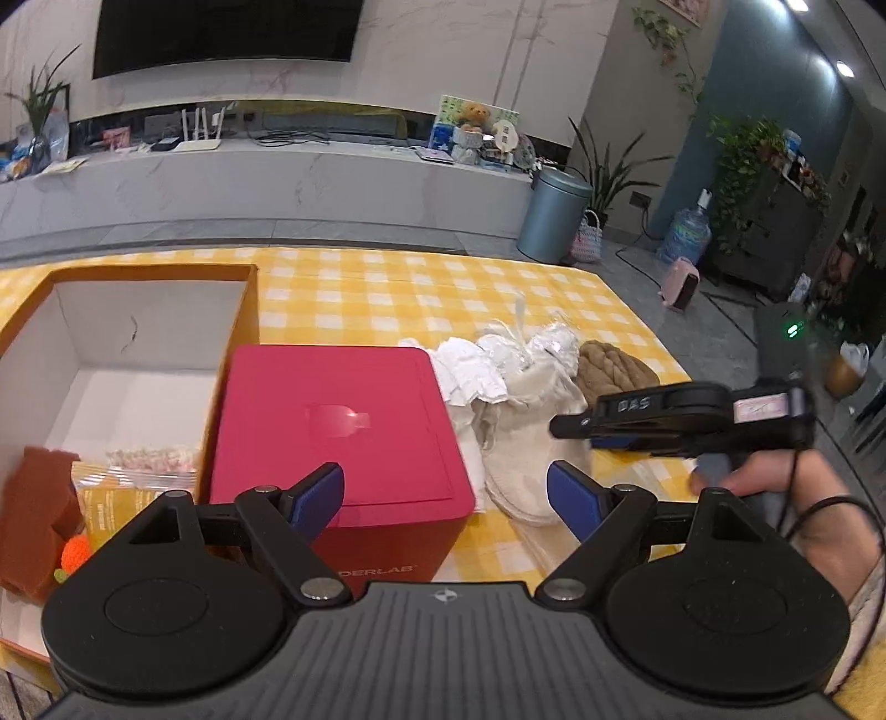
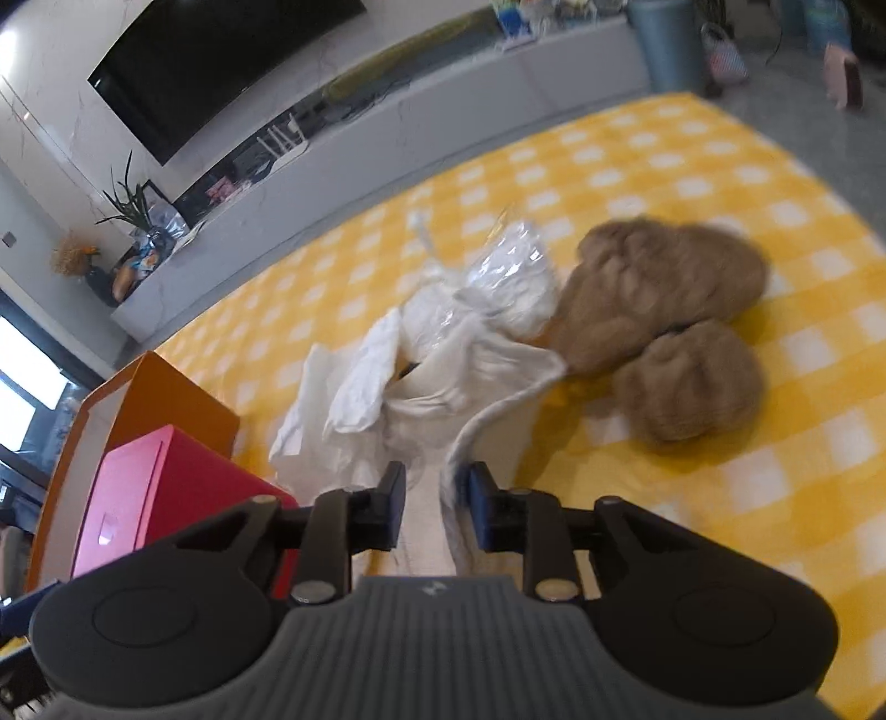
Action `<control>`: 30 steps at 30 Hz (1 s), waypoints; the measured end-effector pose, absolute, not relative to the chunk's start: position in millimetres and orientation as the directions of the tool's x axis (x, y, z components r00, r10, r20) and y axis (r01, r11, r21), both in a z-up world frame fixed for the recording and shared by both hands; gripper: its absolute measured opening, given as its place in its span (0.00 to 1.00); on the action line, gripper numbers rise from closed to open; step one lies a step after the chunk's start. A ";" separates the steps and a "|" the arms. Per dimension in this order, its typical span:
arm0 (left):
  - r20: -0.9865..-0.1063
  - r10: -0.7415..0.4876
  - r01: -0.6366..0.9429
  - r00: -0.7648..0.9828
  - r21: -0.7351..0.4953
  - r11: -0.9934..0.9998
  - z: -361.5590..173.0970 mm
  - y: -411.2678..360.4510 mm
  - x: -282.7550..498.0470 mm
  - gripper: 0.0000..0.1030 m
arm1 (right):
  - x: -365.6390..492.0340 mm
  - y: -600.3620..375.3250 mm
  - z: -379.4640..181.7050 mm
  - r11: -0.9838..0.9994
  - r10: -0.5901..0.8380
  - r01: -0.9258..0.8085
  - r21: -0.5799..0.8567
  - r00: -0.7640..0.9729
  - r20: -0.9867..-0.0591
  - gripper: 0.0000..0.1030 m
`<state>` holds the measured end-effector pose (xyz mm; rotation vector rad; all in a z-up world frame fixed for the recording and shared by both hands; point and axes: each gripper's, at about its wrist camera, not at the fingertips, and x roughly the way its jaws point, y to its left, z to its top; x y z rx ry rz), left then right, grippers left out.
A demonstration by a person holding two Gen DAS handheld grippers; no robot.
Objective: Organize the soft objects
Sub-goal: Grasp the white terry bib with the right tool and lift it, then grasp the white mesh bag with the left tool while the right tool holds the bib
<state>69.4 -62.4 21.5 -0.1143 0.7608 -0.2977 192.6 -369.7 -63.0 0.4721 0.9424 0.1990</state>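
Crumpled cream-white fabric pieces [image 2: 443,354] lie heaped just ahead of the right gripper [image 2: 434,501], its narrowly parted jaws straddling a cloth edge; the left gripper [image 1: 446,495] hangs spread wide.

Wall television [image 1: 221,27], grey bin [image 1: 551,216], water jug [image 1: 684,235] (floor, right), teddy bear [image 1: 475,115].

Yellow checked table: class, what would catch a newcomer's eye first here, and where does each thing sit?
The pink-red box stands out, beside the open orange carton on the yellow checked cloth. To its right lies a heap of white cloths, with brown fluffy pieces beyond. The right gripper has a cloth edge between its fingers.
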 end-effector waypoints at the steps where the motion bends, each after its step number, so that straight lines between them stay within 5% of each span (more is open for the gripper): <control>1: -0.660 -0.303 0.218 0.687 -0.211 0.953 22.0 -60.7 70.0 0.95 | 195.5 -366.7 -66.7 0.880 0.367 0.040 0.473 0.574 -0.732 0.25; 3: -0.658 -0.301 0.210 0.690 -0.215 0.954 22.5 -58.4 69.9 0.95 | 199.6 -361.7 -72.7 0.881 0.372 0.034 0.472 0.567 -0.735 0.25; 6: -0.654 -0.297 0.217 0.696 -0.203 0.955 23.0 -58.7 66.4 0.95 | 201.0 -357.1 -74.8 0.894 0.336 0.060 0.444 0.566 -0.753 0.09; 9: -0.641 -0.299 0.256 0.707 -0.162 0.953 23.0 -63.8 61.4 0.95 | 187.1 -356.9 -54.4 0.908 0.317 0.022 0.419 0.618 -0.720 0.05; 15: -0.634 -0.402 0.390 0.660 -0.168 0.905 33.5 -84.6 59.3 0.95 | 143.9 -389.3 -11.4 0.862 0.322 0.030 0.506 0.739 -0.592 0.03; 30: -0.748 -0.445 0.791 0.492 0.170 0.588 -42.8 -239.4 49.9 0.95 | 83.3 -461.5 29.3 0.833 0.139 0.127 0.539 0.894 -0.426 0.03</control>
